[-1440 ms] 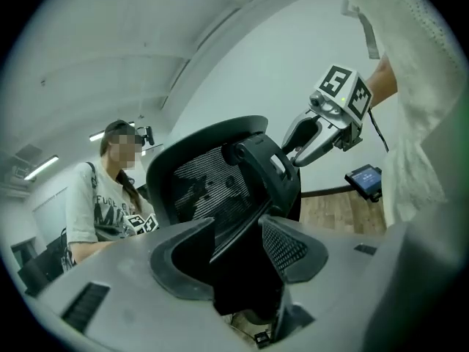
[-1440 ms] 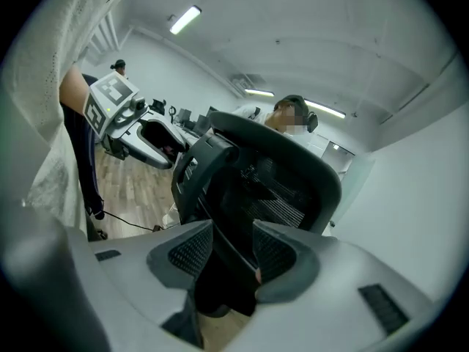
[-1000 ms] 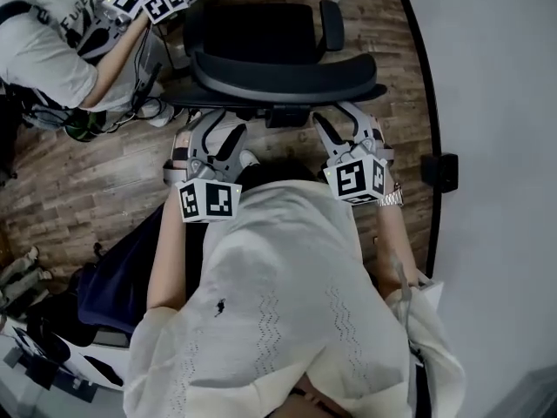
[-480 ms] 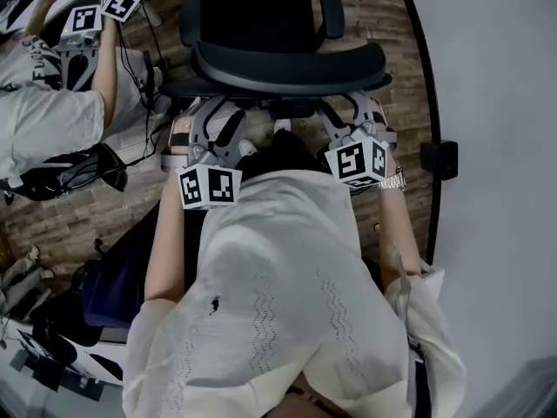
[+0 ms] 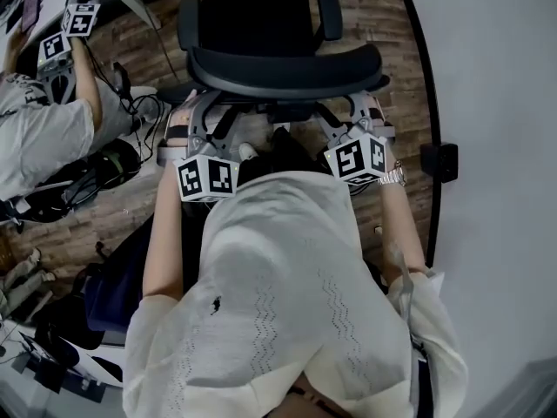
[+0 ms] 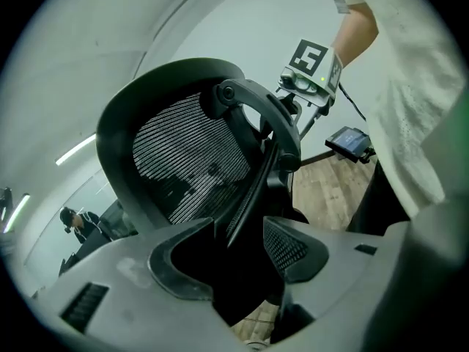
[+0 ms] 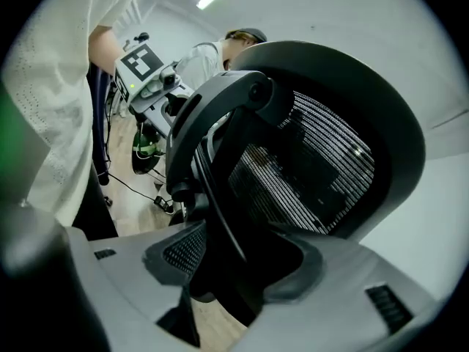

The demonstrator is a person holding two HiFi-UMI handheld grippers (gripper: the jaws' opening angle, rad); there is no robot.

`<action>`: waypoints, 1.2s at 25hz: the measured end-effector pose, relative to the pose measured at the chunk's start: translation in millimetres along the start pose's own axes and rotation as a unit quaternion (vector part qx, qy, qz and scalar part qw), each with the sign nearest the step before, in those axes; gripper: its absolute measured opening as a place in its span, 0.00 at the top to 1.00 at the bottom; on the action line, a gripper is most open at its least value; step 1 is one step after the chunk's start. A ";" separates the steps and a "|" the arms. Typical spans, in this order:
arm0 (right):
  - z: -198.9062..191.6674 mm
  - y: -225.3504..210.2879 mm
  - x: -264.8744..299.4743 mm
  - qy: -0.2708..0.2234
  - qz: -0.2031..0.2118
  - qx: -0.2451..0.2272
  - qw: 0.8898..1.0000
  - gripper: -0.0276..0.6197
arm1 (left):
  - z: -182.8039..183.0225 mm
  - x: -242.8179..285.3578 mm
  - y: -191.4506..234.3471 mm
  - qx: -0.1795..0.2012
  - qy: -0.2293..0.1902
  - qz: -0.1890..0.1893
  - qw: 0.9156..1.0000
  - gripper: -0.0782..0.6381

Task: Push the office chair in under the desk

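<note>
The chair [image 5: 287, 66] stands straight ahead of you on the wood floor [image 5: 113, 198]. Its backrest is turned toward you and its seat [image 5: 252, 20] lies beyond that. The push line therefore runs from your body, through the backrest, and out over the seat. The backrest's long axis lies crosswise to that line, left to right.

You have one tool behind each end of the backrest: the left gripper [image 5: 207, 120] behind the left part and the right gripper [image 5: 355, 116] behind the right part. They sit about level with each other, and neither arm is clearly nearer.

In the left gripper view your fingers [image 6: 293, 248] stand apart. A dark strut of the chair's back frame runs up between them, with the mesh above. The right gripper view mirrors this, with its fingers [image 7: 183, 251] apart and a frame strut between them. No view settles whether the pads actually press on the struts.

No view plainly shows the desk. Only a white desk leg [image 5: 139, 11] appears at the top left, near another person [image 5: 43, 138], and I can't tell whether it belongs to your desk.

I judge that the move depends on pushing both sides evenly along that line. If one side leads, the chair will likely swing (its base is hidden under the seat).
</note>
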State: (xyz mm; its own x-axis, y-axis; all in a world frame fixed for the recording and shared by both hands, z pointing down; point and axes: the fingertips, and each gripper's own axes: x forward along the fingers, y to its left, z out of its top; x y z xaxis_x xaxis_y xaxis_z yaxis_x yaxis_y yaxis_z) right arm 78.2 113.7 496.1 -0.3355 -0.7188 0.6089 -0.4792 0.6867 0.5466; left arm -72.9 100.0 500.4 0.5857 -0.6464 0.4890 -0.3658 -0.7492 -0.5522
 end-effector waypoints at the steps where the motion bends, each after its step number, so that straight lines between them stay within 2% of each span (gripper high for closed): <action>1: 0.6 -0.5 -0.2 0.000 0.004 0.001 1.000 0.61 | 0.6 -0.6 0.3 -0.003 -0.001 -0.002 1.000 0.60; 10: -12.3 -14.5 6.7 -0.005 0.024 0.005 1.000 0.59 | 3.7 17.5 -1.7 -0.010 -0.004 -0.017 1.000 0.59; 30: -9.1 -68.7 56.0 -0.013 0.025 0.001 1.000 0.60 | -3.6 70.7 51.4 -0.020 0.013 -0.016 1.000 0.58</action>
State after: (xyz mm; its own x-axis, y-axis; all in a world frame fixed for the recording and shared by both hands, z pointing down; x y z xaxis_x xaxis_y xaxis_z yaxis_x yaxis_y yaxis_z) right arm 99.7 27.2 497.8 -0.3805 -0.6858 0.6204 -0.4630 0.7220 0.5142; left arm -52.8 15.3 509.0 0.5789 -0.6259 0.5227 -0.3761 -0.7737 -0.5098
